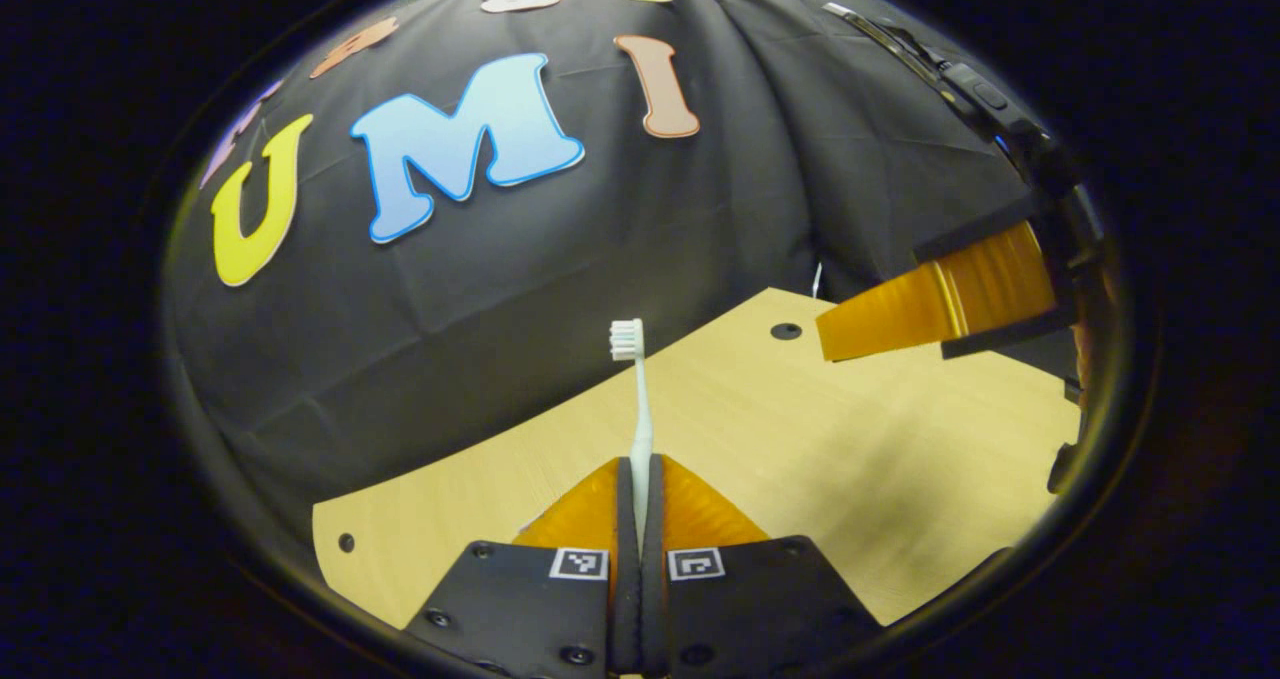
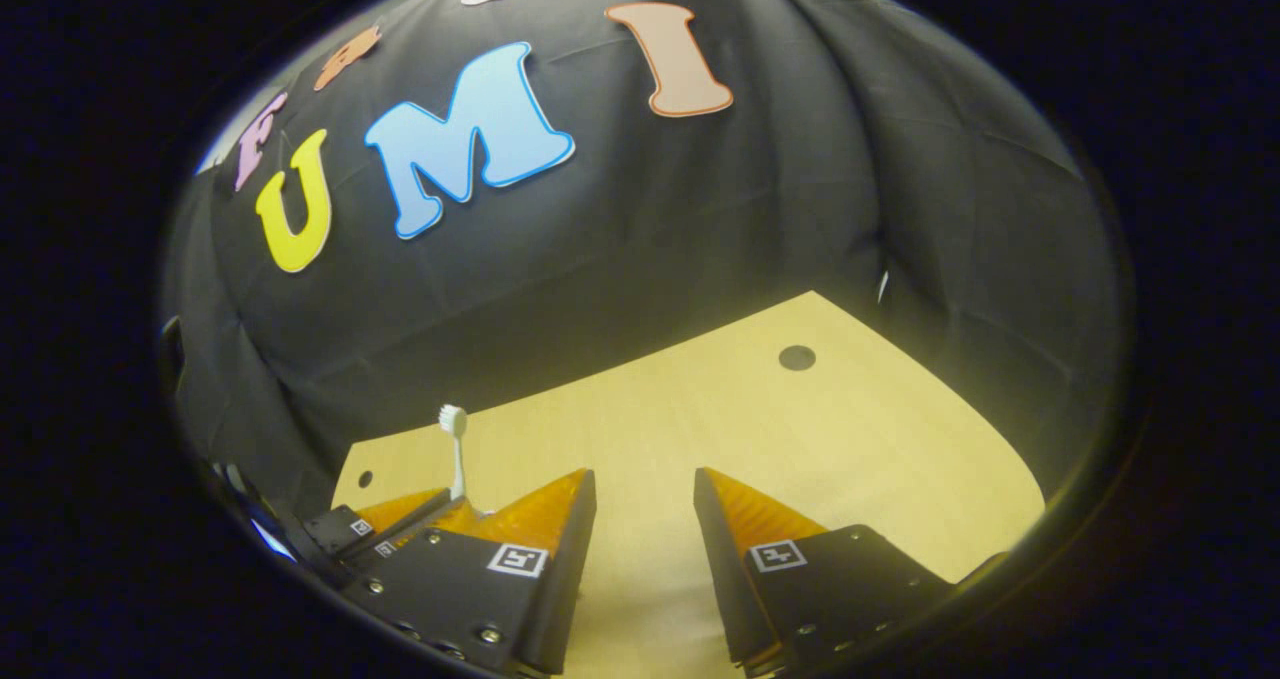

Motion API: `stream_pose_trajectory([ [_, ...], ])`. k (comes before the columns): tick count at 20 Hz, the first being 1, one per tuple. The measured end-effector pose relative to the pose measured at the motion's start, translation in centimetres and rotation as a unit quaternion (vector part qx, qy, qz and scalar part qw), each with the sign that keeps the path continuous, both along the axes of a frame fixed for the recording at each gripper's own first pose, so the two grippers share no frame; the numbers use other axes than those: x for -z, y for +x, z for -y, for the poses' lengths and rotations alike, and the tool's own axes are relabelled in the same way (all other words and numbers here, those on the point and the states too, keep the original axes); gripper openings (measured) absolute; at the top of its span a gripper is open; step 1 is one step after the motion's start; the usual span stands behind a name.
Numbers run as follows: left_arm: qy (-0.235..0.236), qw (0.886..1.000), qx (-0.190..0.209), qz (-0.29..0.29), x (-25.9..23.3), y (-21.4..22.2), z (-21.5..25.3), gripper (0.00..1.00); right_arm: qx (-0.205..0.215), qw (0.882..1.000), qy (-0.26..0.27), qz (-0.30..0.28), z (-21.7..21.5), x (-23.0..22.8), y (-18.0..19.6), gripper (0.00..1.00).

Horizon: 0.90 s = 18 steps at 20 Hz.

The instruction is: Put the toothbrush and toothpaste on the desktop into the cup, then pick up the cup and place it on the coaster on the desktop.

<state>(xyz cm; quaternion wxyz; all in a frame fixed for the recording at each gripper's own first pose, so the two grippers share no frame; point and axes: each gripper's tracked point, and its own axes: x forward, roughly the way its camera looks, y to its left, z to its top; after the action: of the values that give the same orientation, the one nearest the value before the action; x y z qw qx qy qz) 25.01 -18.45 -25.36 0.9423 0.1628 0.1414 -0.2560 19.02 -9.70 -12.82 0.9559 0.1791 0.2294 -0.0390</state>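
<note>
A white toothbrush (image 1: 640, 399) stands upright between the fingers of my left gripper (image 1: 640, 474), which is shut on its handle, bristle head up. In the left gripper view my right gripper (image 1: 835, 339) pokes in from the right edge, above the wooden desktop (image 1: 800, 429). My right gripper (image 2: 645, 489) is open with nothing between its fingers, held over the desktop (image 2: 800, 439). In the right gripper view the left gripper (image 2: 440, 514) sits at the lower left, holding the toothbrush (image 2: 456, 449) upright.
The black cloth wall rises behind the desk's curved far edge. A dark round hole (image 1: 786, 331) marks the desktop near the back, also the hole (image 2: 797, 357) in the right gripper view. A smaller hole (image 1: 346, 541) sits near the left corner.
</note>
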Motion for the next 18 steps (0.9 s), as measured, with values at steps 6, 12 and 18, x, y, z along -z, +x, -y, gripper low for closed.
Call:
stream_pose_trajectory([
  [6, -0.02, 0.998, 0.024, 0.051, -2.0, 1.8, 1.0, 0.06, 0.013, 1.0, -0.001, -0.01, 0.8, 0.6, -0.4, 0.58],
  [12, -0.045, 0.999, 0.009, 0.023, 0.9, 2.8, -0.6, 0.06, 0.018, 1.0, -0.009, -0.024, 1.2, 1.4, -1.1, 0.59],
  [18, -0.054, 0.998, -0.012, 0.042, 0.6, 2.3, -1.4, 0.08, 0.016, 0.999, -0.006, -0.03, 0.9, 1.7, -0.8, 0.58],
])
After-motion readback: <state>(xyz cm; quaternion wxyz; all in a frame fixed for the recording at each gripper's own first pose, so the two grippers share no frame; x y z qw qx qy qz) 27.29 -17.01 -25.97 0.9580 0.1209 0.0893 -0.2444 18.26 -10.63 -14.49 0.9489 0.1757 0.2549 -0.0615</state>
